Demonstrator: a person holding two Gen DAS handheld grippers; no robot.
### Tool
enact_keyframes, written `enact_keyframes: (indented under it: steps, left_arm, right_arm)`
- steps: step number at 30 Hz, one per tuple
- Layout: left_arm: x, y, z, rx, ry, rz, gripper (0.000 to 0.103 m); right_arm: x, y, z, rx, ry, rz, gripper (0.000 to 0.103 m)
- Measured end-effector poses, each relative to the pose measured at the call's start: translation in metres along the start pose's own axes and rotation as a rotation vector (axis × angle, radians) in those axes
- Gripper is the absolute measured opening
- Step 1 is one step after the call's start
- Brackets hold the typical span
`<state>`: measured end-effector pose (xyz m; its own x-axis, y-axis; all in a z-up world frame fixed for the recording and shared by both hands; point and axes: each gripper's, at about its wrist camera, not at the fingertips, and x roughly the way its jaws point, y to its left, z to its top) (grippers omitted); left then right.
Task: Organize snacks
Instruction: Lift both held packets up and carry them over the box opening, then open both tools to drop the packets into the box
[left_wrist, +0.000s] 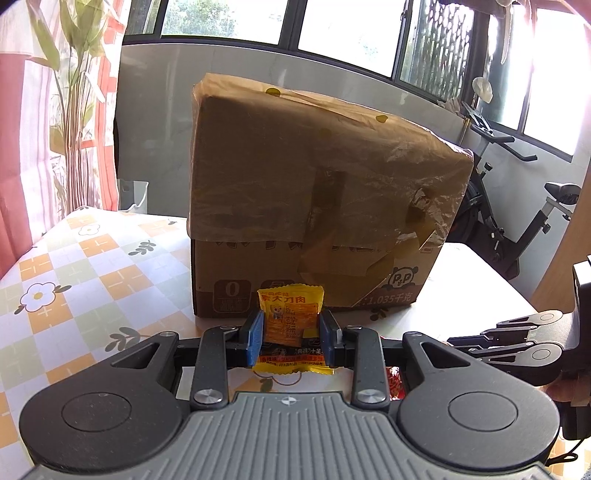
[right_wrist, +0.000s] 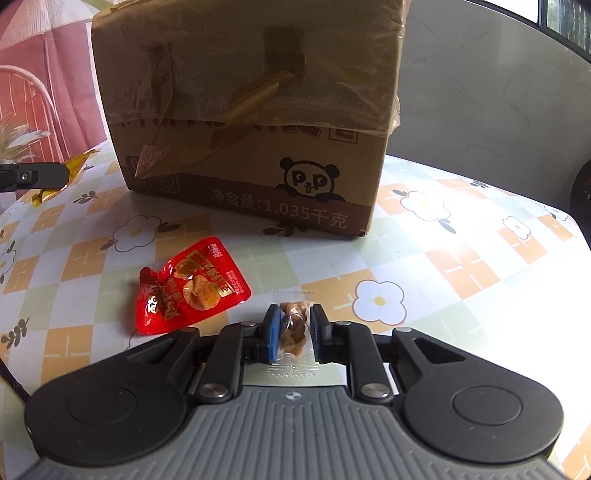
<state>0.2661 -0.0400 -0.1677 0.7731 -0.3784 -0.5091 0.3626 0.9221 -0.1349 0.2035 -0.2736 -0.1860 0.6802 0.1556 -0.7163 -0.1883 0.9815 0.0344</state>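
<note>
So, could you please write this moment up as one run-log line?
left gripper: shut on yellow snack packet | right gripper: shut on clear-wrapped snack | red snack pouch: on table | cardboard box: behind

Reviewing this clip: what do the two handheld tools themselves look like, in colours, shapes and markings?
Both match. The left tool and right tool each have black linkage arms with silver pivot screws, two round black discs at the base, and a grey ribbed centre plate bearing a small compass-like mark. The finger pads are blue. A thin black cable shows by the right tool's lower left edge.
</note>
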Motion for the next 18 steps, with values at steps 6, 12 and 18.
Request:
enact_keyframes:
  steps: [6, 12, 18]
  left_arm:
    - [-0.011, -0.001, 0.034, 0.045, -0.08, -0.011, 0.034]
    - [-0.028, -0.004, 0.091, 0.096, -0.216, -0.023, 0.034]
    - [-0.01, -0.008, 0.149, 0.078, -0.255, -0.043, 0.034]
  right_arm:
    - [-0.042, 0.002, 0.04, 0.006, -0.18, 0.021, 0.018]
    - [-0.087, 0.004, 0.108, -0.059, -0.367, 0.046, 0.018]
    - [-0.086, 0.0, 0.171, -0.09, -0.415, 0.021, 0.018]
